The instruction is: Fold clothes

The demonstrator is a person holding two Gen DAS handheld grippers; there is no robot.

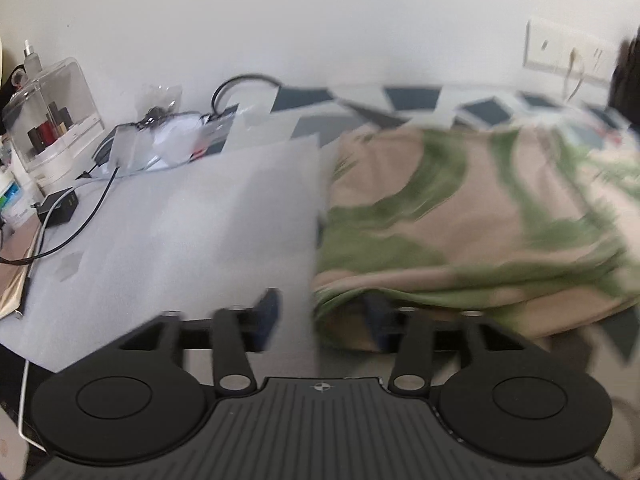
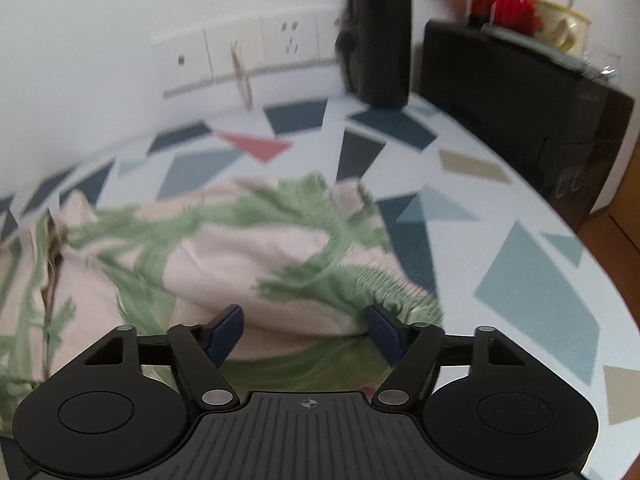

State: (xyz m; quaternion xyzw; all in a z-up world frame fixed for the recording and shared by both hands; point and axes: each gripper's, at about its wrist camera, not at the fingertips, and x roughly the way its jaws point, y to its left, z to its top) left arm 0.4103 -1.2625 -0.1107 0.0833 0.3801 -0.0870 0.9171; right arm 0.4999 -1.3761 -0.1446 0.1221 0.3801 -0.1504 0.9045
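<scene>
A pink-beige garment with green leaf print (image 1: 460,216) lies folded and bunched on the patterned tablecloth (image 2: 520,280). In the left wrist view, my left gripper (image 1: 322,316) is open at the garment's near left corner; its right blue fingertip (image 1: 376,312) sits under the fabric edge, its left fingertip (image 1: 268,312) over the pale sheet. In the right wrist view the garment (image 2: 248,256) fills the lower left. My right gripper (image 2: 306,332) is open, and a thick fold of fabric lies between its blue fingertips (image 2: 226,330). Both views are blurred.
A pale grey sheet (image 1: 192,220) covers the table's left part, with cables (image 1: 92,216), a black charger (image 1: 60,204) and a clear cosmetics box (image 1: 52,120) beyond. A black bottle (image 2: 384,32), a black box (image 2: 520,92) and wall sockets (image 2: 248,52) stand at the back. The table edge (image 2: 600,280) curves at the right.
</scene>
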